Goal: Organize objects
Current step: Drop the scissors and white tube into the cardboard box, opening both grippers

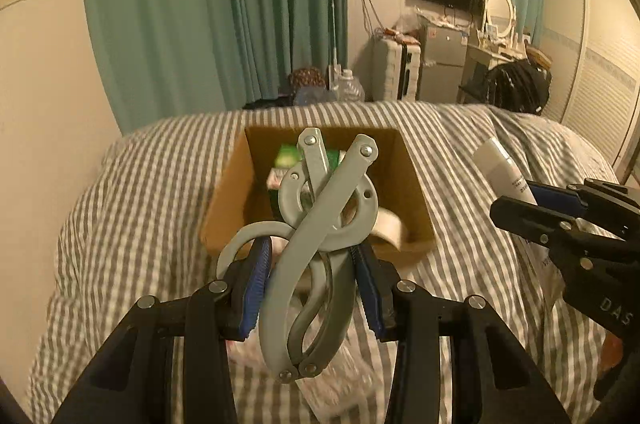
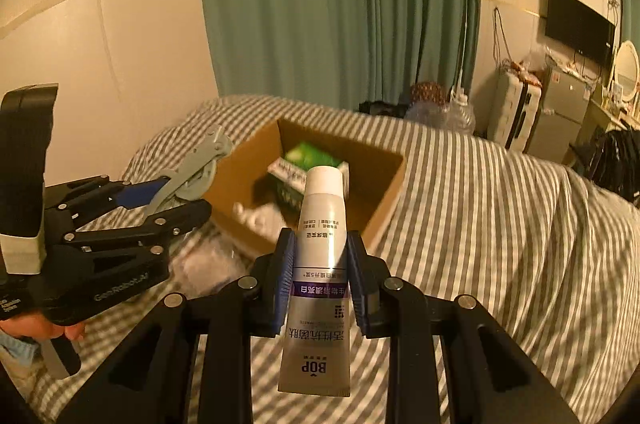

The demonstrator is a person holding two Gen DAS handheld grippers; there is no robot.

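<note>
Left wrist view: your left gripper (image 1: 312, 284) clamps grey folding scissors (image 1: 316, 244), long axis pointing ahead over the cardboard box (image 1: 416, 192); your right gripper (image 2: 318, 284) pinches a toothpaste tube (image 2: 320, 264), cap aimed boxward, slightly farther back.

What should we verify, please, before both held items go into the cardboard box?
1. Left claw shut on the grey folding tool: ok.
2. Right claw shut on the toothpaste tube: ok.
3. Cardboard box open on top: ok.
4. Free room inside beside the green carton: ok.
5. Tool directly above the opening: cannot tell.
6. Box steady on the striped bedding: cannot tell.
</note>
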